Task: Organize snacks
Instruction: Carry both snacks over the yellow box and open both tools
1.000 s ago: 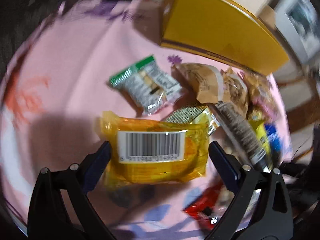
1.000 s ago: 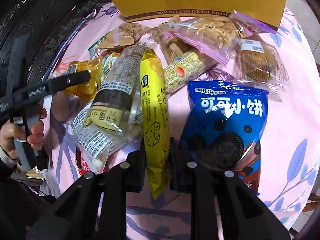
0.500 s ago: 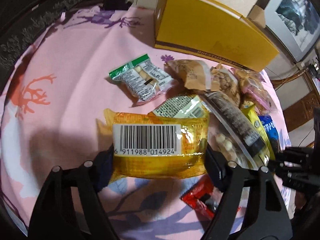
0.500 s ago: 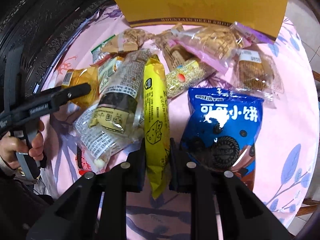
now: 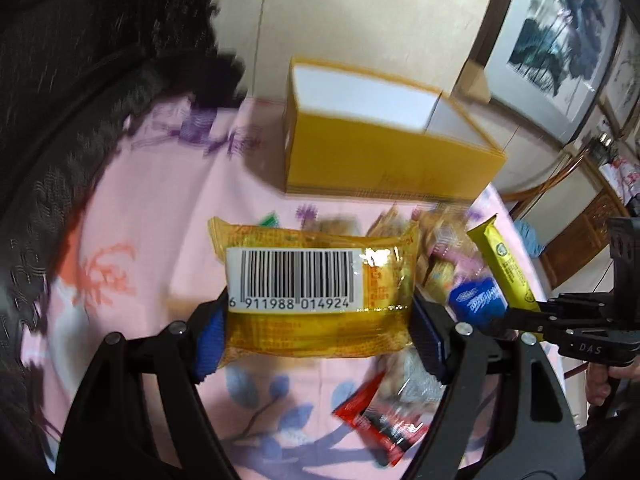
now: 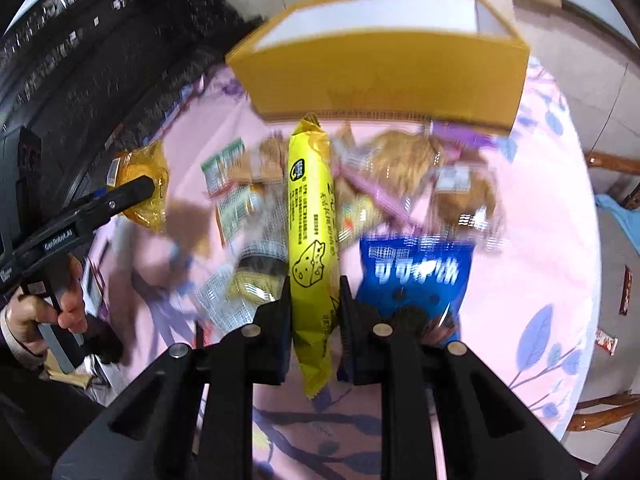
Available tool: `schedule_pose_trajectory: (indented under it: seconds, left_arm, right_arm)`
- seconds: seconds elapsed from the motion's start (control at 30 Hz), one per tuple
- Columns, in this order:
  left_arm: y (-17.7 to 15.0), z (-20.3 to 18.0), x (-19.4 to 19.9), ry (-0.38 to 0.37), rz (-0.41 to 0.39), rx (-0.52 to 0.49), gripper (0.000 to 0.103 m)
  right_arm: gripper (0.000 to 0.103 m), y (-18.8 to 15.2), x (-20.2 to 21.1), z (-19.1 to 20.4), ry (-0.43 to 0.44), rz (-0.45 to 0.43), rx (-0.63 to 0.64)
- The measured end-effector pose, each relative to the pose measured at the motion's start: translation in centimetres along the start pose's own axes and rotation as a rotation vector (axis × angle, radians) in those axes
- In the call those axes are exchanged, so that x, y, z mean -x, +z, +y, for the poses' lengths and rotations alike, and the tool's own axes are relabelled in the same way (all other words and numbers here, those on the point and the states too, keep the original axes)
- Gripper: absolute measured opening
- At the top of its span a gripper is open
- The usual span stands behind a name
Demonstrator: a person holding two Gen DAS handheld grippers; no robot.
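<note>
Left wrist view: the left hand-held gripper (image 5: 318,332) grasps an orange pack (image 5: 316,280) by its two short ends, barcode side up, held above the surface (image 5: 160,208). A pink floral cloth covers the surface. The open yellow box (image 5: 384,152) stands at the far side, well beyond the pack, with its white interior visible. A red pack (image 5: 380,416) lies on the cloth below and right of the gripper. A blue bag (image 5: 476,300) lies to the right. The right hand-held gripper (image 5: 520,312) enters from the right edge, grasping a yellow stick pack (image 5: 500,264) that tilts up and to the left.

Right wrist view: the right hand-held gripper (image 6: 314,312) is clenched on the yellow stick pack (image 6: 310,216) near its lower end. The pack points toward the yellow box (image 6: 384,72) and its far tip reaches the box's front wall in this view; actual contact cannot be told. The blue bag (image 6: 416,276) lies just right of the gripper. Other snacks lie blurred between the gripper and the box. At left, the left hand-held gripper (image 6: 144,188) holds the orange pack (image 6: 144,184).
</note>
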State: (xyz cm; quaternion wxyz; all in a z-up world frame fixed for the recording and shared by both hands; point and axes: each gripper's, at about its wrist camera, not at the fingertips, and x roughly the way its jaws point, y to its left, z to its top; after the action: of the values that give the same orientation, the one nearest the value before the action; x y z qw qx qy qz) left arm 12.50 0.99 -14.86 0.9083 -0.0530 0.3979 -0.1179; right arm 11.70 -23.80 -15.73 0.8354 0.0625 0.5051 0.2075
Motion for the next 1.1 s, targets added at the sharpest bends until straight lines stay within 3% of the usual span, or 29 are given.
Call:
schedule_pose_trajectory:
  seconds: [0.2,0.5,0.73,0.8,0.83,0.9,0.97,1.1]
  left_arm:
    - [5.7,-1.7,1.5,-0.05,-0.129,-0.052,0.079]
    - [15.4,-5.3,-1.7,-0.107,-0.271,-0.13,0.079]
    - [20.2,-7.4,-6.0,-0.114,-0.275,-0.192,0.079]
    - [21.5,-7.5,-8.0,-0.12,-0.239,-0.178,0.082]
    - [22.1,-7.4,-9.2,-0.112,-0.196,-0.164,0.084]
    - [22.9,-7.1,-11.0,-0.051,-0.117,-0.118,0.093]
    - [22.5,-6.6,-10.7,-0.036,-0.123,-0.088,0.095]
    - [19.9,-5.7,-9.1,-0.026,-0.147,-0.085,0.099]
  right_arm:
    - [0.021,5.3,3.5,-0.6,-0.023,-0.163,0.012]
    - [0.021,14.9,4.3,-3.1,-0.088,-0.329,0.022]
    - [0.021,19.8,2.9,-4.6,-0.133,-0.368,0.032]
    - [0.026,20.6,2.0,-5.1,-0.141,-0.363,0.021]
    - [0.043,21.1,1.5,-5.5,-0.149,-0.347,0.014]
    - [0.064,21.3,1.0,-6.2,-0.18,-0.336,-0.034]
    - [0.064,20.6,1.3,-6.9,-0.131,-0.331,-0.076]
    - [0.066,17.1,1.3,-7.3,-0.128,-0.277,-0.081]
